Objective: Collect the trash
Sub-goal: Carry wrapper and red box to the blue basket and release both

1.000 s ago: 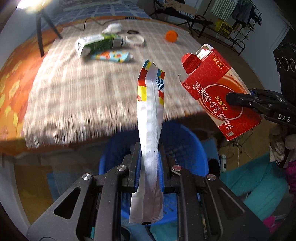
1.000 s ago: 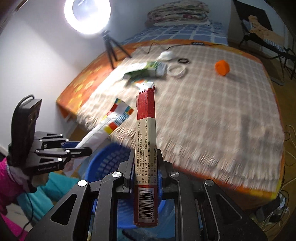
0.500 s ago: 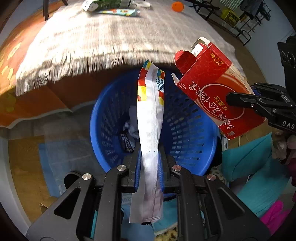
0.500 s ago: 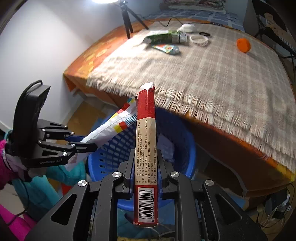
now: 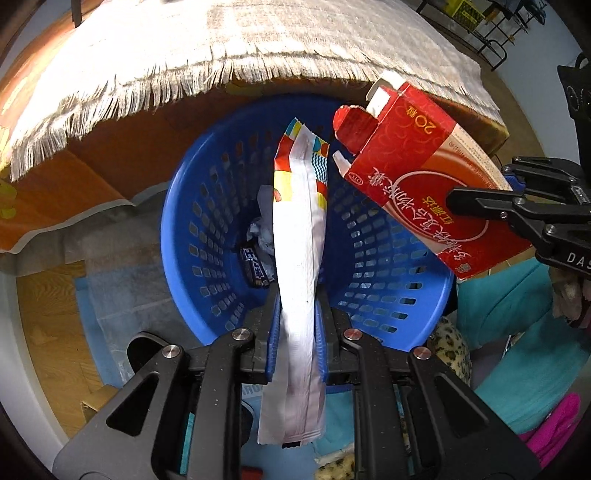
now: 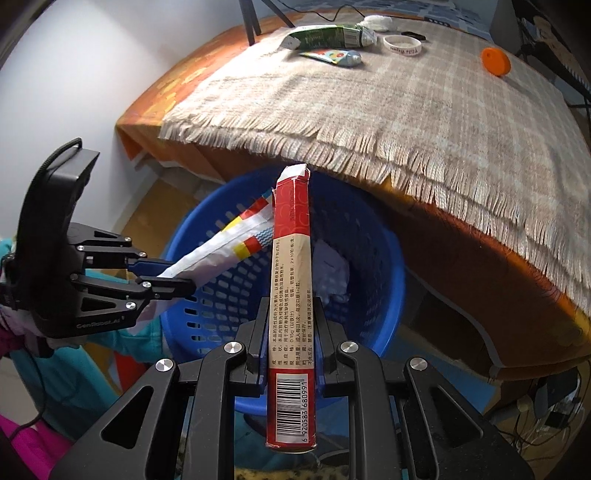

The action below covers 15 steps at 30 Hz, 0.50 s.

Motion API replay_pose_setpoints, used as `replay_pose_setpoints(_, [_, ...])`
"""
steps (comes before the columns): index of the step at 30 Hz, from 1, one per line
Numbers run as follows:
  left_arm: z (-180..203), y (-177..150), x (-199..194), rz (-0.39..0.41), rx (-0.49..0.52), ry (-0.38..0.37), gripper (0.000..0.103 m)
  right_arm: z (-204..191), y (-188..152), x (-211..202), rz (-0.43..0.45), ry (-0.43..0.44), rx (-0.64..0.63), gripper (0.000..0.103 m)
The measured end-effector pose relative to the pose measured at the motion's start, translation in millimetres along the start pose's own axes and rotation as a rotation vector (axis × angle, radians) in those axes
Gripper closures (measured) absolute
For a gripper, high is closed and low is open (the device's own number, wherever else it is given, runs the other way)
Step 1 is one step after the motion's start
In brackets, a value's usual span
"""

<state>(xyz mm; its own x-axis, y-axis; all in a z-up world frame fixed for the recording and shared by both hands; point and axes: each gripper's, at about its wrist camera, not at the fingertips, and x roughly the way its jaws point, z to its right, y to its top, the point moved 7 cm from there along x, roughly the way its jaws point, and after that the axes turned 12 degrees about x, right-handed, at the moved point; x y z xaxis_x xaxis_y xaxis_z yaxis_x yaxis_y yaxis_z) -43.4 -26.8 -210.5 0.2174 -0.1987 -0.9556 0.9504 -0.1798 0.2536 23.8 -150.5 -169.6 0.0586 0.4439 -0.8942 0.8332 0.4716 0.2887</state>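
My left gripper (image 5: 298, 314) is shut on a long silver wrapper (image 5: 299, 258) with a coloured end, held over the blue basket (image 5: 369, 280). My right gripper (image 6: 291, 332) is shut on a flat red carton (image 6: 291, 295), also over the basket (image 6: 391, 295). The carton (image 5: 421, 184) and right gripper (image 5: 517, 210) show at the right of the left wrist view. The left gripper (image 6: 177, 277) and wrapper (image 6: 229, 247) show at the left of the right wrist view. Crumpled paper (image 5: 264, 229) and a dark wrapper (image 5: 255, 266) lie in the basket.
The table edge with a fringed checked cloth (image 6: 406, 110) overhangs the basket. On the table lie a green carton (image 6: 328, 35), a colourful tube (image 6: 332, 56), a white ring (image 6: 402, 45) and an orange lid (image 6: 495, 61). Teal and pink fabric (image 5: 517, 332) lies beside the basket.
Both grippers have moved down from table height to above the basket, each still holding its item. The basket now fills the middle of both views.
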Motion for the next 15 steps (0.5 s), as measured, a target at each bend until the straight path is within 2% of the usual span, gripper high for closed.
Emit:
replay_pose_setpoints(6, [1.2,7.8,2.6,-0.001,0.000,0.004,0.089,1.2,0.0,3.2,-0.006,0.000,0.004,0.085])
replay_pose_setpoints(10, [1.1,6.3,3.2,-0.003,-0.007,0.009,0.078,1.8,-0.2,5.4,-0.013,-0.001,0.006,0.084])
replay_pose_setpoints(11, [0.7,7.2,2.7,0.000,-0.007,0.013,0.072,2.0,0.1,6.0,-0.014,-0.004,0.006,0.083])
replay_pose_setpoints(13, [1.6,10.0,2.0,0.009,-0.011,0.021,0.062,3.2,0.2,6.2,-0.013,-0.010,0.006,0.068])
replay_pose_setpoints(15, [-0.4,11.0,0.5,0.014,-0.016,0.021,0.061,4.2,1.2,5.5,-0.008,-0.013,0.009,0.058])
